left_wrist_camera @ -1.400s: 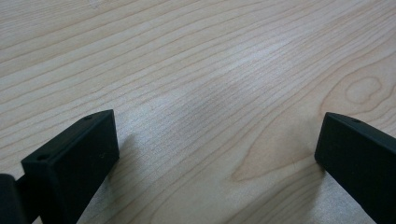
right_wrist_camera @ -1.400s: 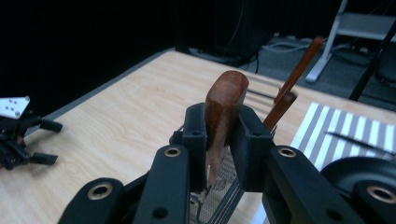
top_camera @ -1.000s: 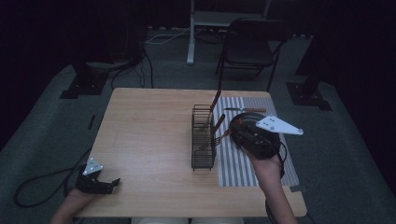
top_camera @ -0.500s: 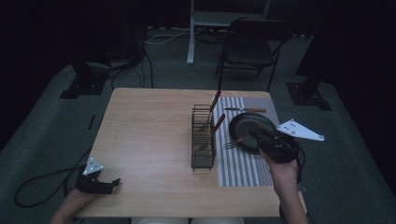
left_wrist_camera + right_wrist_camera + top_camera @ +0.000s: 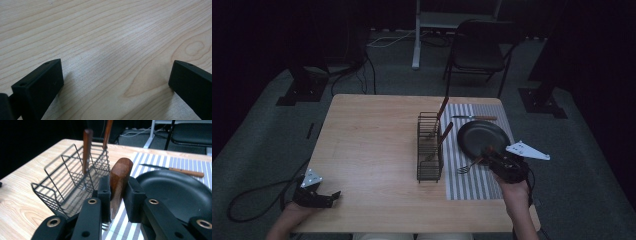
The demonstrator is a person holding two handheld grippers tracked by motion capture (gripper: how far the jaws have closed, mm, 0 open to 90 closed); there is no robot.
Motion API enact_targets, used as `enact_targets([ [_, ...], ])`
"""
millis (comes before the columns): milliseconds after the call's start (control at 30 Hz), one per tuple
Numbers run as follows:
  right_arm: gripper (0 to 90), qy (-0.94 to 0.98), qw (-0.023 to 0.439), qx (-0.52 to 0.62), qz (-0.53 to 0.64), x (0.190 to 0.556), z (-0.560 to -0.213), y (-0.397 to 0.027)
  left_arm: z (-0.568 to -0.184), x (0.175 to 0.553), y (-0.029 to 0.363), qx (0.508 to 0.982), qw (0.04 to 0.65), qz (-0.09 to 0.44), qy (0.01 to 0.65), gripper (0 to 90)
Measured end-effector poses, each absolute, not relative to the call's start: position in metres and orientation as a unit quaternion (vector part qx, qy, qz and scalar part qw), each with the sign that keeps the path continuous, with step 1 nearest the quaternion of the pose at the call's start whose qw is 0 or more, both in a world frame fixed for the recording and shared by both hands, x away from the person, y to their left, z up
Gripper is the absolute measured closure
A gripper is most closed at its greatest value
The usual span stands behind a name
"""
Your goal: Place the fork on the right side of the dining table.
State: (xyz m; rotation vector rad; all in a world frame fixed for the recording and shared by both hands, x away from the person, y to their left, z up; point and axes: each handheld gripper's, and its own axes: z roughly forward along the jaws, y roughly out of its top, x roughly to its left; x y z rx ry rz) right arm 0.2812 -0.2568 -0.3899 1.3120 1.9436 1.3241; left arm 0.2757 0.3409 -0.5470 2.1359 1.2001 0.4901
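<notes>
While clamped in right gripper (image 5: pixel 119 202): wooden-handled fork (image 5: pixel 119 181) beside black wire caddy (image 5: pixel 430 147) | unplaced | left gripper (image 5: pixel 115 82) jaws apart, empty.

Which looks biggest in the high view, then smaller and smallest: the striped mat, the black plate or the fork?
1. Striped mat, clearly the largest.
2. Black plate, which sits on the mat.
3. Fork, the smallest, held in the right claw just left of the plate.
</notes>
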Motion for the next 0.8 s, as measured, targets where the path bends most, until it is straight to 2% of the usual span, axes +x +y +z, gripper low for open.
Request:
enact_targets([
  [433, 77.0, 0.713, 0.207, 0.482, 0.466, 0.294, -0.423, -0.255, -0.547, 0.276, 0.341, 0.811, 0.316, 0.186, 0.456, 0.0],
  [800, 76.4, 0.707, 0.193, 0.499, 0.462, 0.295, -0.429, -0.265, -0.547, 0.276, 0.341, 0.811, 0.316, 0.186, 0.456, 0.0],
])
